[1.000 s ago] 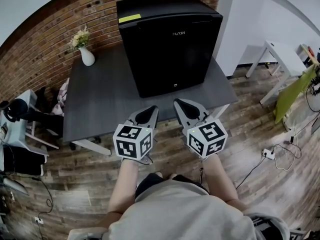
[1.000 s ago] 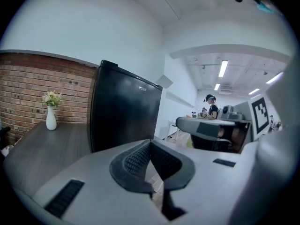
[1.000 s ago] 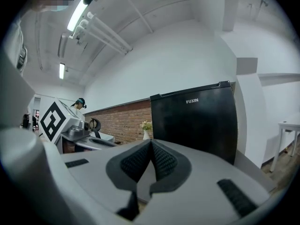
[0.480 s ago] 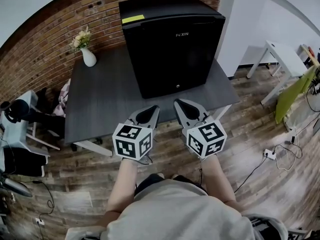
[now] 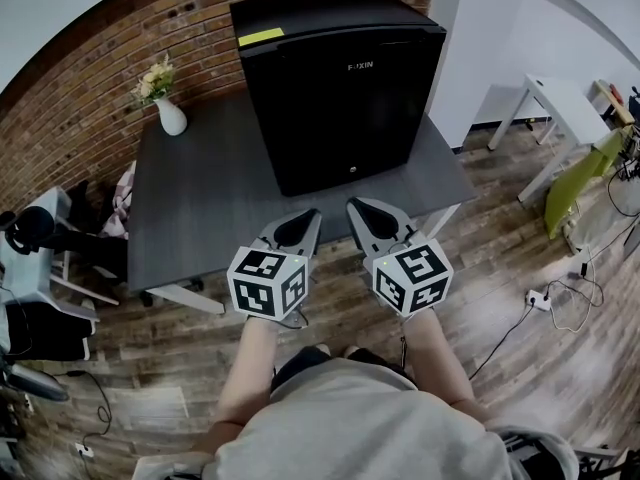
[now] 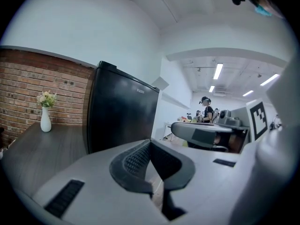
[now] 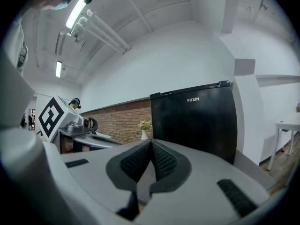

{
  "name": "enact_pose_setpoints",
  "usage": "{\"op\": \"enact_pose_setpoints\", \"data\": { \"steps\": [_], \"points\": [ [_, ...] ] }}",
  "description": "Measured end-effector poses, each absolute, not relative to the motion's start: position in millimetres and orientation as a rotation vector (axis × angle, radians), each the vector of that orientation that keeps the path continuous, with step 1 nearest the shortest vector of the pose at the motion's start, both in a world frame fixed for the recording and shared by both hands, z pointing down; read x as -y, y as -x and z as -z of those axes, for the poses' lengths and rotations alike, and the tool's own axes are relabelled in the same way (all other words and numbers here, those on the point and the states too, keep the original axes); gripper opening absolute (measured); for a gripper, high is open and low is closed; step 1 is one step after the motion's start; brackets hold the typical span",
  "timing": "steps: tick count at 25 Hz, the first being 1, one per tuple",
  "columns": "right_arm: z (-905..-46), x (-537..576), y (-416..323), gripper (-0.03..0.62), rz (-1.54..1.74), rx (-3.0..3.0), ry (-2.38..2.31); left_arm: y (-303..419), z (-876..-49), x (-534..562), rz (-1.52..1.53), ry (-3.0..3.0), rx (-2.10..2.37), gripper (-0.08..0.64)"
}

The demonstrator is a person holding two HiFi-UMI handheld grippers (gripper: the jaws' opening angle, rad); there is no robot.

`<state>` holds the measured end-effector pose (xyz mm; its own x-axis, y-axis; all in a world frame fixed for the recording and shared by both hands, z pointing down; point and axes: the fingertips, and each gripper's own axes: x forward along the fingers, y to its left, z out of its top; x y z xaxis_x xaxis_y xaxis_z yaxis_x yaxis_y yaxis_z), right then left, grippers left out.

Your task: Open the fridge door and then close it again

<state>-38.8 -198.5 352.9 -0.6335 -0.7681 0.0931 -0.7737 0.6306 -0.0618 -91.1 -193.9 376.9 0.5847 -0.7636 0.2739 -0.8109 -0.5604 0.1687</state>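
At the far left a brick wall (image 5: 90, 98) runs behind the dark grey counter (image 5: 200, 208). A white vase (image 5: 171, 117) of pale flowers stands upright at the counter's far left corner, well apart from everything else on it.

The left tongs (image 5: 308, 215) hover over the counter's near edge, pointing toward the far side. In the left gripper view these tongs (image 6: 150, 142) are closed, the ribbed pads meeting at the tip with nothing between them.

The fridge (image 5: 340, 88), black and boxy, stands on the far half of the counter, a little right of its middle. Its door faces the near side and sits flush and shut. A yellow label (image 5: 260, 36) lies on its top at the left front corner. Both tongs are near the fridge front but apart from it.

The right tongs (image 5: 356, 208) hover just beside the left ones at the same near edge. The right gripper view shows them (image 7: 151, 142) closed as well, pads together and empty, with the fridge (image 7: 197, 121) ahead to the right.

Farther right, a white table (image 5: 560, 103) stands on the wooden floor (image 5: 500, 268).
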Motion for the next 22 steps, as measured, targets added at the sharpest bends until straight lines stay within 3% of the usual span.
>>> {"op": "enact_pose_setpoints", "data": {
  "steps": [22],
  "points": [
    [-365.9, 198.2, 48.1, -0.002, -0.190, 2.768, -1.281, 97.8, -387.8, 196.5, -0.225, -2.484, 1.276, 0.006]
  ]
}}
